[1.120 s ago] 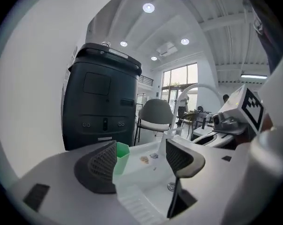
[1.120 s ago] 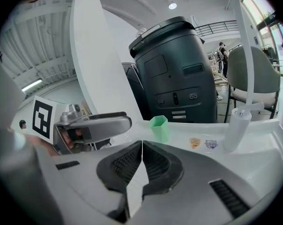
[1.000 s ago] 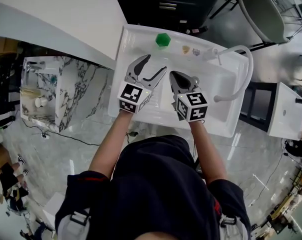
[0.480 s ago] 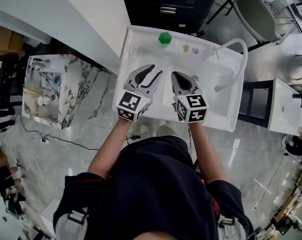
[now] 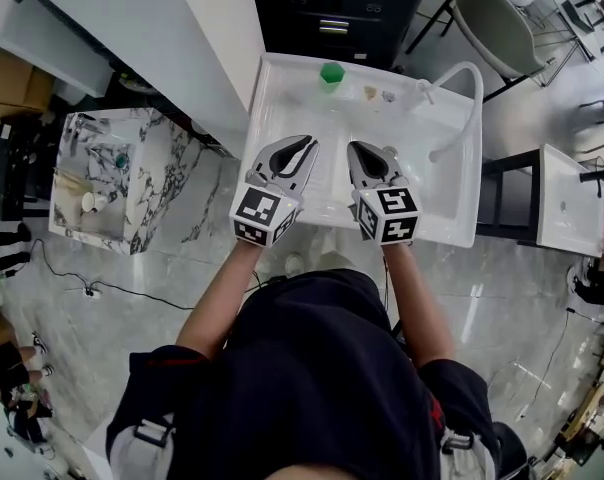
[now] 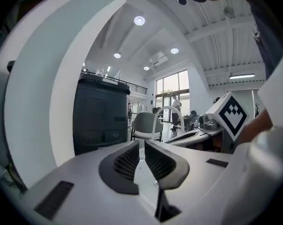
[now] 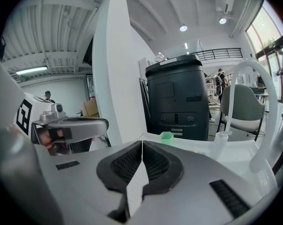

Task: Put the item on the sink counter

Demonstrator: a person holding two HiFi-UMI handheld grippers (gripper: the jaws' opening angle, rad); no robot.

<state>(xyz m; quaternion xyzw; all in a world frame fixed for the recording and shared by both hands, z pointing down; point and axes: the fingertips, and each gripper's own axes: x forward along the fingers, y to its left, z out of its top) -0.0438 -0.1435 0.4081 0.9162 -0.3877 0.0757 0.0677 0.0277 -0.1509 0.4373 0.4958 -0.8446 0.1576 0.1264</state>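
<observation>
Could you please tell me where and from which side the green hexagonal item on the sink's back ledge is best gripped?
Probably across two opposite flat sides of the green hexagonal item, since flat faces give a surer hold than corners. Come from the basin side, roughly level: it stands upright on the sink's back ledge, with nothing in front of it.
</observation>
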